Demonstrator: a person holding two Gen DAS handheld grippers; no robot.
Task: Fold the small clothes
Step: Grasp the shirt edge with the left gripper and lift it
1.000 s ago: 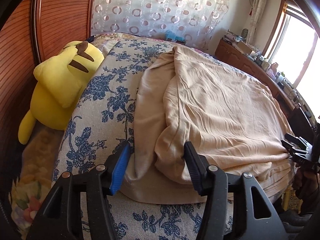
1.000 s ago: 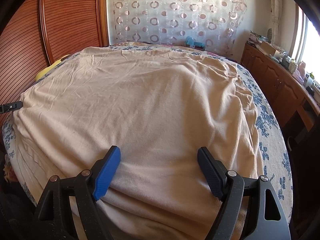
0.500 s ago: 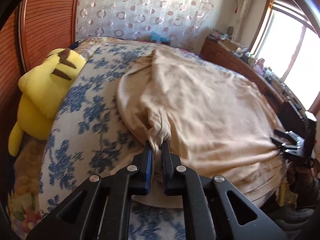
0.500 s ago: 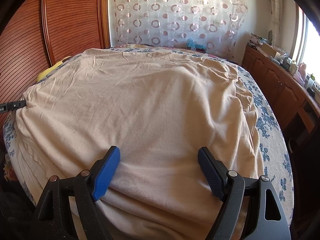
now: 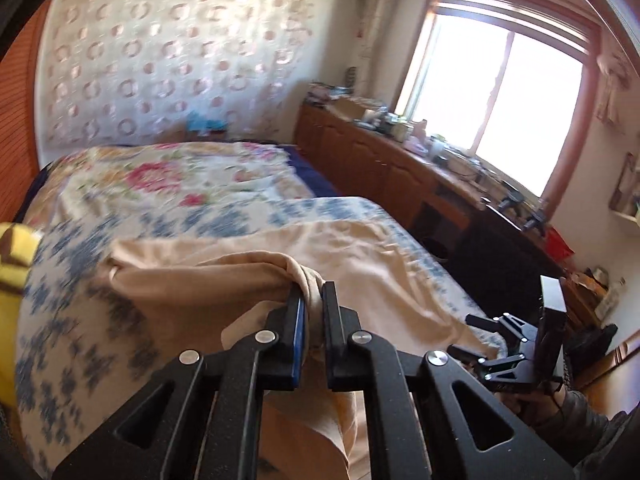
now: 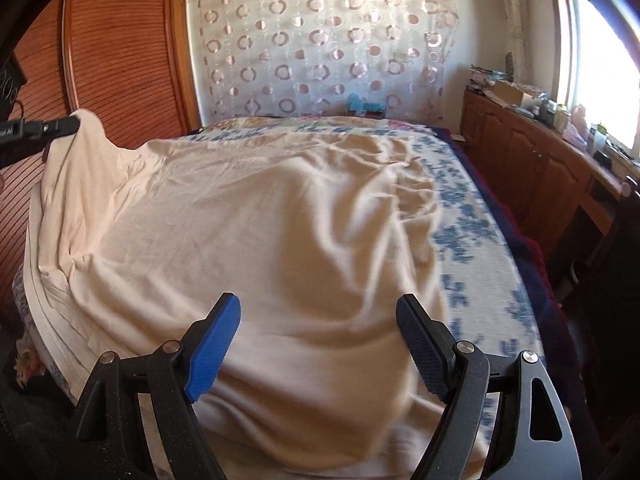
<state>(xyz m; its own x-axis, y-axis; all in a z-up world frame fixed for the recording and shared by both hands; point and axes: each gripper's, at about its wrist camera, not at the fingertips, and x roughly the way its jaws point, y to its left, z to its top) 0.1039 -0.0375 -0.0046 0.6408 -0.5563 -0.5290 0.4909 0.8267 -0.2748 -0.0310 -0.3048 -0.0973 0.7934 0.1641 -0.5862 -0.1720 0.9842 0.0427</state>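
Observation:
A large beige garment [image 6: 256, 224] lies spread over the bed. My left gripper [image 5: 311, 292] is shut on a bunched corner of the beige garment [image 5: 224, 280] and holds it lifted off the bed. In the right wrist view that same left gripper [image 6: 74, 122] shows at the far left, with the cloth hanging from it like a tent. My right gripper [image 6: 318, 320] stands open low over the near edge of the garment, nothing pinched between its fingers. It also appears at the lower right of the left wrist view as the right gripper [image 5: 476, 336], held by a sleeved hand.
The bed has a blue-flowered cover [image 6: 472, 240] and a pink-flowered quilt [image 5: 160, 176] farther back. A yellow plush toy [image 5: 10, 264] sits at the left edge. A wooden cabinet [image 6: 532, 160] with clutter runs along the window side. A wooden wardrobe [image 6: 120, 60] stands at the left.
My left gripper closed on the garment's corner, then rose and swung toward the window, pulling the cloth up. The right gripper stayed open and shifted a little over the cloth.

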